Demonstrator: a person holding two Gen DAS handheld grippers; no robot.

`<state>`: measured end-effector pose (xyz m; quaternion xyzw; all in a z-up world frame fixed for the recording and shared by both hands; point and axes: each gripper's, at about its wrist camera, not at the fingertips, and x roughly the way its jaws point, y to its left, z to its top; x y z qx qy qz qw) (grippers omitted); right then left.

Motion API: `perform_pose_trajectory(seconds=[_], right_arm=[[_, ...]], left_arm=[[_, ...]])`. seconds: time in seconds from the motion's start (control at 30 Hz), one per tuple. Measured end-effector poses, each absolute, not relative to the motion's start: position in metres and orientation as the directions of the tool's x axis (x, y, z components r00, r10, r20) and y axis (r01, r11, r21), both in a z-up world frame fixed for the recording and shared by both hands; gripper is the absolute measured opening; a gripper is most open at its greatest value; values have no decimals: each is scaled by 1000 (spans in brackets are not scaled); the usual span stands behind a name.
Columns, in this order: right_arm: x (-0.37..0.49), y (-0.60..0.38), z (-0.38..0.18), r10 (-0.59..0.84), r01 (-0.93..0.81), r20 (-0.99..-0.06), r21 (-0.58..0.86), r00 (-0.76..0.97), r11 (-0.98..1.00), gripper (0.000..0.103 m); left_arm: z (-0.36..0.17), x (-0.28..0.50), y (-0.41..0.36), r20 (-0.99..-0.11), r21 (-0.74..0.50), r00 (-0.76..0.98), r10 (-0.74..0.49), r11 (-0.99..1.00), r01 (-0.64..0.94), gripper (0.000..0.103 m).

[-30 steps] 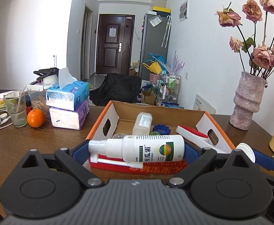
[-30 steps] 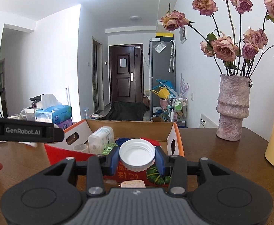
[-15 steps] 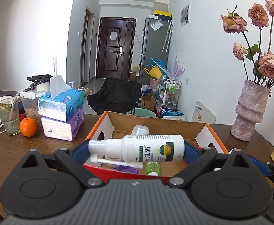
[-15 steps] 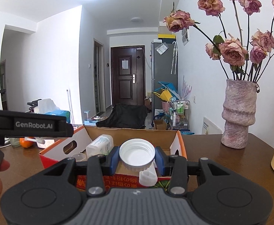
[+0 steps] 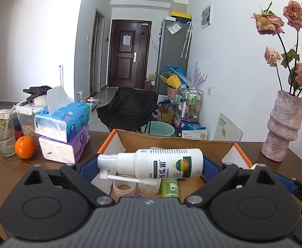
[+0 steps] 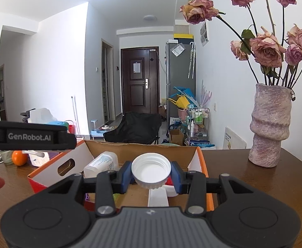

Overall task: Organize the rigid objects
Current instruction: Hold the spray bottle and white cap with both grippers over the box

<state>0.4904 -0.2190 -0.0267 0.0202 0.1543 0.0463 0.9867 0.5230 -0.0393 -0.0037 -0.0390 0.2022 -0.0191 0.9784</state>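
Over the cardboard box (image 5: 171,139), the left gripper (image 5: 151,165) clamps a spray bottle (image 5: 161,163) sideways and the right gripper (image 6: 151,174) pinches a white cap (image 6: 151,170); each should probably lower into a bare spot before its jaws part.

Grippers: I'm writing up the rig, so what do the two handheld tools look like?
Both grippers are matte black, with a ribbed grey centre, round side discs, silver screws and blue pads on the fingers. The left one reads GenRobot.AI in grey letters.
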Motion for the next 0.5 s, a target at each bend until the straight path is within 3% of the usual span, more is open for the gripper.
perform_pose_trajectory(seconds=[0.5], right_arm=[[532,-217,-27,103,-99,-326,29,940,995,39]], left_arm=[[-10,564,-40,-402,-62,915,-29,998,4,99]])
